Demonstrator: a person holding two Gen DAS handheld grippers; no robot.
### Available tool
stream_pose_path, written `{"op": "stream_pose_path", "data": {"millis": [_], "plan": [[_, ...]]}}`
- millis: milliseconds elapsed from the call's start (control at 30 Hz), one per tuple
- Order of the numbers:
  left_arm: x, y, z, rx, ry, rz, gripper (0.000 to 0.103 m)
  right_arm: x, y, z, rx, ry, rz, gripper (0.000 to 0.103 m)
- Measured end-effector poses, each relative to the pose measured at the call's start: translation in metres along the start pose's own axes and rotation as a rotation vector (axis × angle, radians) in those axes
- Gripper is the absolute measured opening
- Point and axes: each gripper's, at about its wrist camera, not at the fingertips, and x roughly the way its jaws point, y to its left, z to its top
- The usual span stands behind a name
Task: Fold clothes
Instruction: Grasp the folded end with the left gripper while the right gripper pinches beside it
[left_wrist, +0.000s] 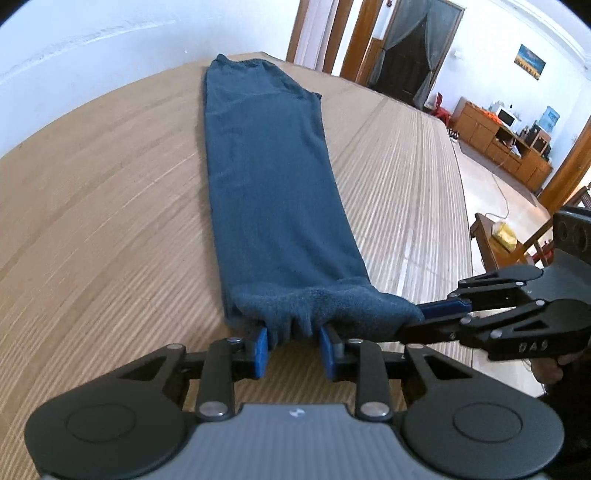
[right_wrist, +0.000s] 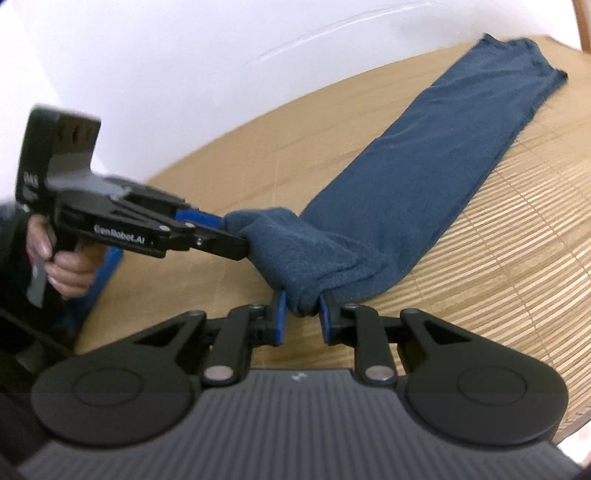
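Blue garment (left_wrist: 269, 192) lies in a long strip on the tabletop (left_wrist: 92, 221), near end pinched by left gripper (left_wrist: 293, 345) and right gripper (right_wrist: 301, 317); uneven lifting could skew the fold.

You see a long dark-blue cloth garment (left_wrist: 269, 192), soft and fuzzy at its end; it lies on a tan slatted bamboo mat (left_wrist: 399, 177), matt and ribbed.

Home: sideboard (left_wrist: 495, 136), microwave (left_wrist: 506, 117), doorways.
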Motion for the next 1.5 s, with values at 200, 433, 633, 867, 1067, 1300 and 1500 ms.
{"op": "stream_pose_path", "data": {"millis": [200, 433, 633, 867, 1067, 1300, 1500], "plan": [[0.011, 0.008, 0.017, -0.015, -0.006, -0.001, 0.033, -0.004, -0.021, 0.021, 0.132, -0.048, 0.026, 0.022], [0.036, 0.02, 0.048, -0.003, -0.007, 0.031, 0.036, 0.003, -0.028, 0.038, 0.12, -0.088, -0.019, 0.022], [0.069, 0.031, 0.066, -0.011, -0.001, 0.105, 0.045, 0.031, -0.049, 0.063, 0.064, -0.105, -0.151, 0.024], [0.08, 0.031, 0.064, -0.002, 0.005, 0.125, 0.061, 0.052, -0.065, 0.059, 0.036, -0.035, -0.254, 0.035], [0.064, 0.025, 0.06, 0.009, -0.028, 0.126, 0.064, 0.045, -0.055, 0.06, 0.008, -0.074, -0.298, 0.038], [0.047, 0.018, 0.056, 0.021, -0.066, 0.128, 0.076, 0.037, -0.034, 0.06, -0.09, -0.125, -0.307, 0.038], [0.098, 0.017, 0.053, 0.014, 0.006, 0.142, 0.09, 0.062, -0.051, 0.053, -0.03, -0.065, -0.328, 0.037]]}}
